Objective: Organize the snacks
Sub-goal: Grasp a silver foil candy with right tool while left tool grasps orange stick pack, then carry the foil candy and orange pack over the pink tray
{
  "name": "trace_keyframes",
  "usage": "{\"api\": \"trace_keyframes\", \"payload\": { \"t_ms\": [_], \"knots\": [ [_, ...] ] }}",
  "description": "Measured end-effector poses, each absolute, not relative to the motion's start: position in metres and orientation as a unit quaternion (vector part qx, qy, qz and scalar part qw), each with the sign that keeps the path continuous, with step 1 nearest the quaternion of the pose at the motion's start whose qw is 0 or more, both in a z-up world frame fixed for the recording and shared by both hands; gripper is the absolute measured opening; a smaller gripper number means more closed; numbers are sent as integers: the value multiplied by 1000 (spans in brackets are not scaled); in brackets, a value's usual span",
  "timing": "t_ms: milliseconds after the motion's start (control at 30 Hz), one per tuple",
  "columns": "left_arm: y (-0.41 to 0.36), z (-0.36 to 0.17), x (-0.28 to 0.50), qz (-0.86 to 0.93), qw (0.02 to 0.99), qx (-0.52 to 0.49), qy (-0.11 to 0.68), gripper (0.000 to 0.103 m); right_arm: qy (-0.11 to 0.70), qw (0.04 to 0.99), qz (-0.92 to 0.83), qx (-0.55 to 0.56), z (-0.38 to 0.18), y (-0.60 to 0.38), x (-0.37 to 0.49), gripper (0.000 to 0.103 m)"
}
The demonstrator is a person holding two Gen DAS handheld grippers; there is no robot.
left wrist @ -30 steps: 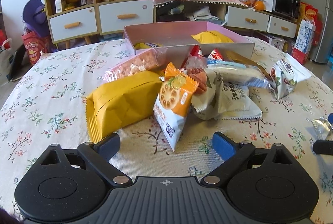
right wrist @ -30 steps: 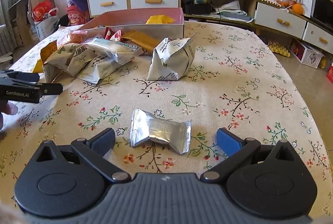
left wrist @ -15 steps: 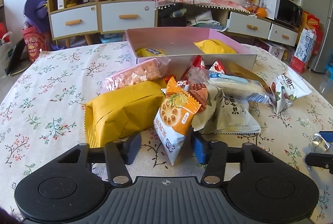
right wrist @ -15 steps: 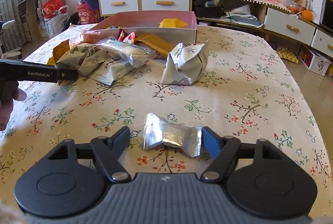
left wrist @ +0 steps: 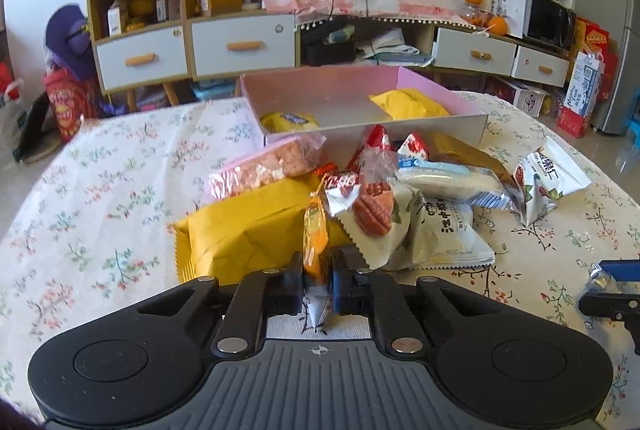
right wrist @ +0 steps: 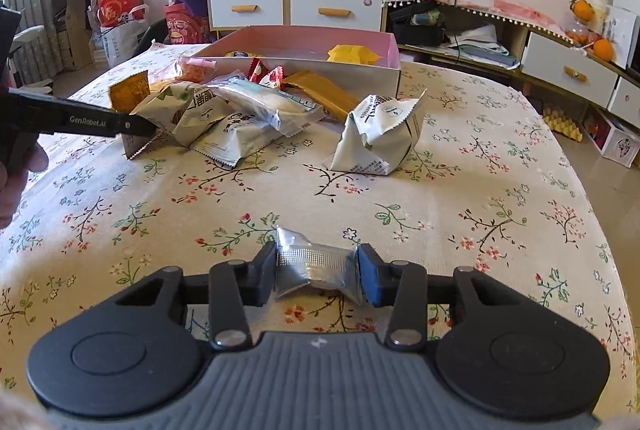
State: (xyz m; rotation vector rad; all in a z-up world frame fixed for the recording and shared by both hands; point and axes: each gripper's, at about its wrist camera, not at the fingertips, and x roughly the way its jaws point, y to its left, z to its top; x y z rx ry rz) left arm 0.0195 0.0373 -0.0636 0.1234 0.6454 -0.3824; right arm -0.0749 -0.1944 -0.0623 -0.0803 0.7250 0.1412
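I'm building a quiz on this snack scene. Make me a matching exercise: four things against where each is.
Things:
1. silver foil candy packet
2. orange-and-white cracker packet
3. crumpled yellow bag
4. large mustard-yellow wrapped pack

Places:
A. inside the pink cardboard box
B. pinched in the left gripper
C. on the floral tablecloth, by the pile
D. between the right gripper pads

Pairs: 1-D, 2-B, 3-A, 4-C

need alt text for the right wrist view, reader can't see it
The right gripper, whose fingers have just been closing, pinches a small silver packet by its ends on a flowered tablecloth. Farther back lie a white snack bag, a pile of snack packets and an open pink box; the left gripper reaches into the pile.
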Motion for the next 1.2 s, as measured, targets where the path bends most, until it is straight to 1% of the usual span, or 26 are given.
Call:
{"api": "trace_keyframes", "payload": {
  "t_ms": [233, 500, 767, 1200],
  "knots": [
    [35, -54, 13, -190, 929, 78, 307, 10, 352, 933, 65, -38, -59, -193, -70, 37],
    [39, -46, 18, -177, 926, 65, 328, 10, 349, 934, 68, -34, -54, -191, -67, 37],
    [35, -34, 18, -183, 923, 69, 332, 10, 342, 937, 73, -24, -45, -188, -60, 37],
    [37, -9, 26, -191, 921, 36, 338, 10, 329, 941, 83, -1, -20, -174, -37, 37]
  ]
}}
